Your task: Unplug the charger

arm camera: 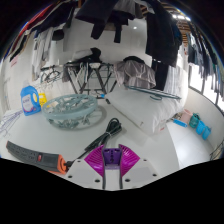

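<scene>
My gripper is low over a white table. Its two magenta ribbed pads splay out in a V. A small purple block, which looks like the charger, sits between the pads, and both pads seem to press on its sides. A thin black cable runs from just ahead of the fingertips away over the table to a black plug-like end. The base of the block is hidden by the fingers, and I cannot see a socket.
A round grey wire grille lies beyond the fingers to the left. A blue and yellow object is farther left. A black handle with a red end lies beside the left finger. Blue items lie to the right. Behind stands a folding rack.
</scene>
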A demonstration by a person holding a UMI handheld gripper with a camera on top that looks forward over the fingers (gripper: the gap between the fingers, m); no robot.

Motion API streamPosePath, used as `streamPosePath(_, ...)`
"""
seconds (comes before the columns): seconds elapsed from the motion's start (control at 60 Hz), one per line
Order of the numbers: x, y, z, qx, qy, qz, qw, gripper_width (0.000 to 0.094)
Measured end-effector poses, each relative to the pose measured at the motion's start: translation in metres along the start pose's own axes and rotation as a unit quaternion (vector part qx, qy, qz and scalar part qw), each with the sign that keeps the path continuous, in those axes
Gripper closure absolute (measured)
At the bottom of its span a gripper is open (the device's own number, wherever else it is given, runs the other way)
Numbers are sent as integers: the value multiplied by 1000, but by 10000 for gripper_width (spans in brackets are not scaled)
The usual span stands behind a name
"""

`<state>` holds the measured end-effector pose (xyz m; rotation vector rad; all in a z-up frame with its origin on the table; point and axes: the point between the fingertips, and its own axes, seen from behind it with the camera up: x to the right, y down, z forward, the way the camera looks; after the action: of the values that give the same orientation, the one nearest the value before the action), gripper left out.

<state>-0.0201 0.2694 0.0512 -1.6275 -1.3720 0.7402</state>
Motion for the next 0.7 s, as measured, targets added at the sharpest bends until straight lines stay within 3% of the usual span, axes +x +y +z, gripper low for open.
streamPosePath(0.15,12,41,20,-36,3,17,999,617)
streamPosePath(0.3,22,39,3,-40,9,12,999,67)
streamPosePath(0.467,18,-5,-73,-5,-18,-15,1000,85)
streamPosePath(0.7,-2,-61,-252,28,-44,-11,999,84)
